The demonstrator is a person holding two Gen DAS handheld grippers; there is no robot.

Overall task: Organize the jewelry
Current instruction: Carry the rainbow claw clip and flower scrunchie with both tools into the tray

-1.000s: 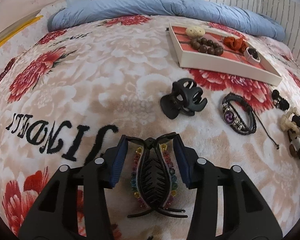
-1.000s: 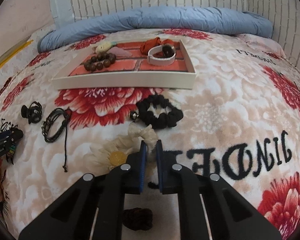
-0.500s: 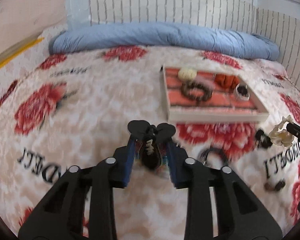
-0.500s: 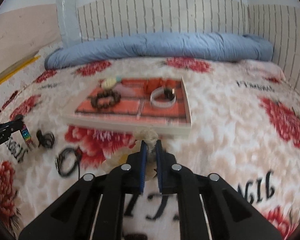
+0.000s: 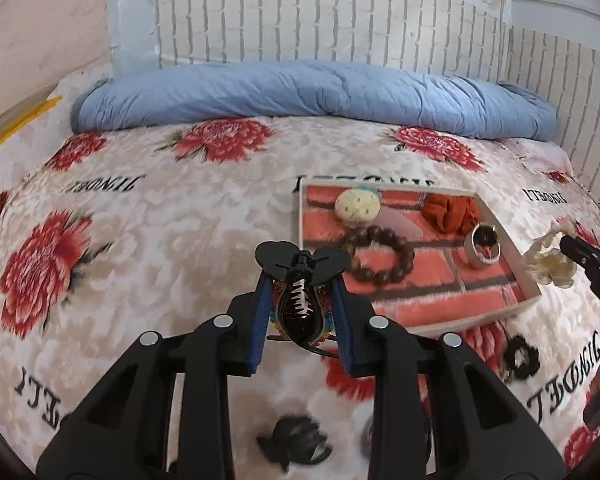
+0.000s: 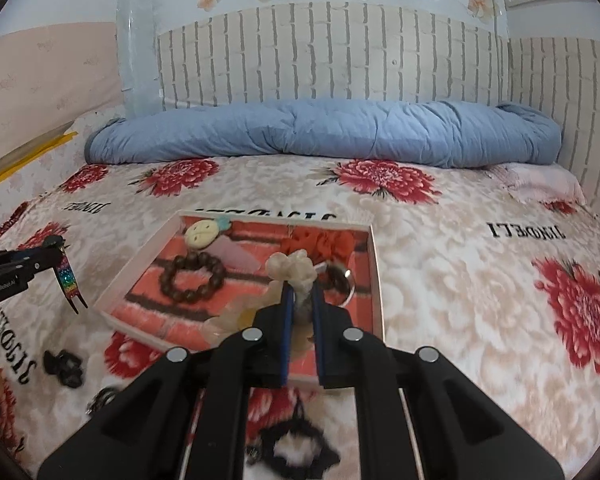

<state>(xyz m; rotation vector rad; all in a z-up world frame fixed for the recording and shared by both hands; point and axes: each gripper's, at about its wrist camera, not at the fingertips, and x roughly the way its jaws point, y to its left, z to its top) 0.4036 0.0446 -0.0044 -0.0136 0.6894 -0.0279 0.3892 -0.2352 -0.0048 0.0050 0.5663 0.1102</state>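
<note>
The left gripper (image 5: 302, 304) is closed on a black hair claw with coloured beads (image 5: 302, 312) – the tray (image 5: 512, 240) lies just ahead to its right. The right gripper (image 6: 300, 312) clamps a cream flower hair tie (image 6: 294, 270), held above the tray's near part.

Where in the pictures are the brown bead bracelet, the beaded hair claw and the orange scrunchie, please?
brown bead bracelet (image 5: 406, 251), left wrist view, right-hand beads.
beaded hair claw (image 5: 302, 304), left wrist view, toothed middle.
orange scrunchie (image 5: 450, 211), left wrist view, fabric centre.
</note>
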